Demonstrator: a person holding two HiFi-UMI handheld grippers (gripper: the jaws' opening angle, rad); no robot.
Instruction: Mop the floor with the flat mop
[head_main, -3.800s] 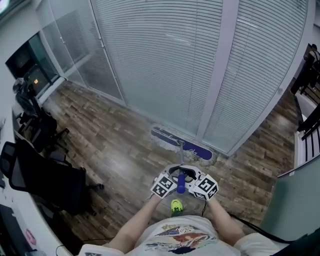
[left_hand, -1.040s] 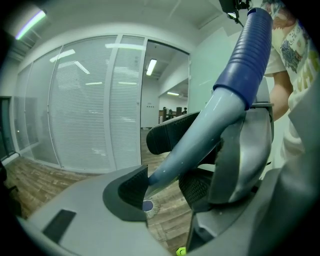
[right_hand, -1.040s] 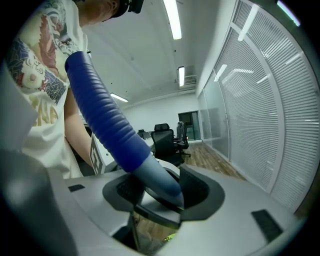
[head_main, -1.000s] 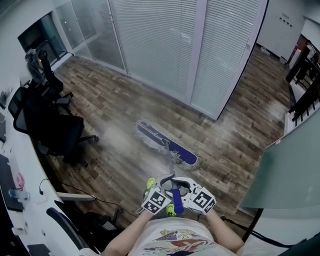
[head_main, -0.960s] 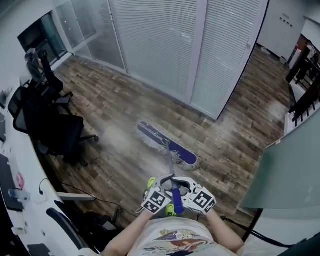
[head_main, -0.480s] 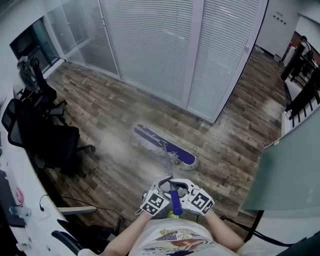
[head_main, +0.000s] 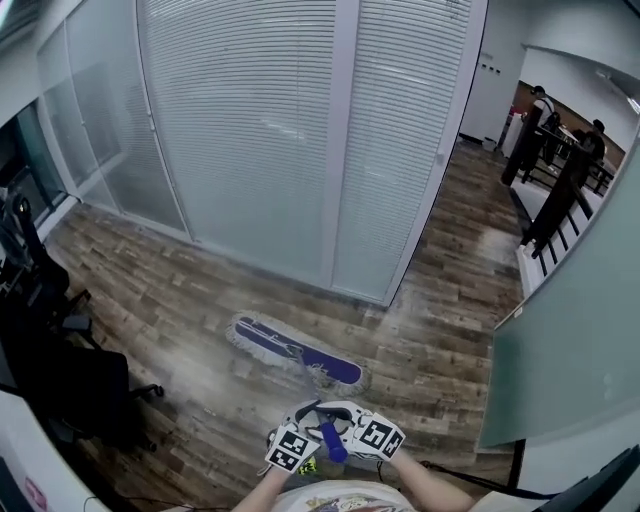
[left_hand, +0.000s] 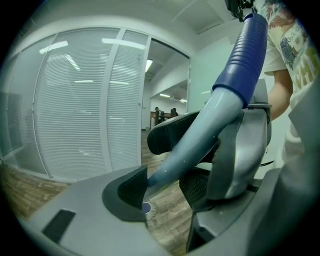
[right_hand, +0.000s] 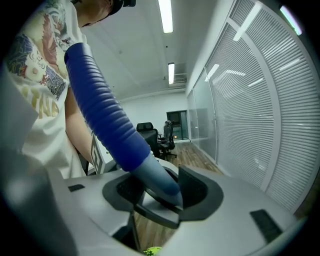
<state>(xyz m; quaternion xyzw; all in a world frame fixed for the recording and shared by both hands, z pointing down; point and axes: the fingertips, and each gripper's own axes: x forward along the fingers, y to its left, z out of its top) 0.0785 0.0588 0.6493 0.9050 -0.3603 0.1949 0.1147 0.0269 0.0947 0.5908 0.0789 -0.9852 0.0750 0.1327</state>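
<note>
Left gripper (head_main: 298, 438) and right gripper (head_main: 358, 436) are clamping the handle (head_main: 330, 443); a far push is risking the mop head (head_main: 295, 350) striking the partition (head_main: 250, 150).

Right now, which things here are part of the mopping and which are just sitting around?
In use: flat mop head, mop handle, left gripper and right gripper clamped on it, wooden floor.
Just around: office chairs, blinds, people far off.

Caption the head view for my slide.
Left claw and right claw clamp the blue-handled flat mop, its purple pad on the wooden floor near a blind-covered glass wall.
</note>
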